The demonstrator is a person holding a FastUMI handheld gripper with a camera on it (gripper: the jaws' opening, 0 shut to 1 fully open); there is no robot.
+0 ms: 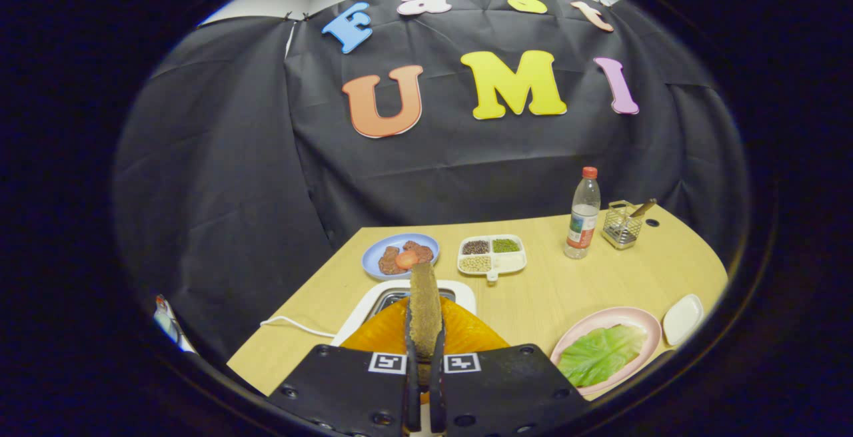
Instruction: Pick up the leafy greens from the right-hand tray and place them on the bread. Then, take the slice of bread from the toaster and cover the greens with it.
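A brown slice of bread (425, 304) stands upright and edge-on between my fingers, and my gripper (425, 352) is shut on its lower part. The slice is above the white toaster (460, 290), whose metal slot (390, 300) shows just left of it. An orange rounded body (466, 334) lies under the slice, right ahead of the fingers. To the right of the fingers a green leaf (603, 352) lies flat on a pink plate (640, 320). I cannot tell whether bread lies under the leaf.
Beyond the toaster stand a blue plate (383, 247) with meat and a tomato, and a white divided tray (510, 262) of beans. A water bottle (584, 214) and a wire basket (622, 225) stand at the back right. A small white dish (683, 317) lies beside the pink plate. A white cable (293, 322) runs left.
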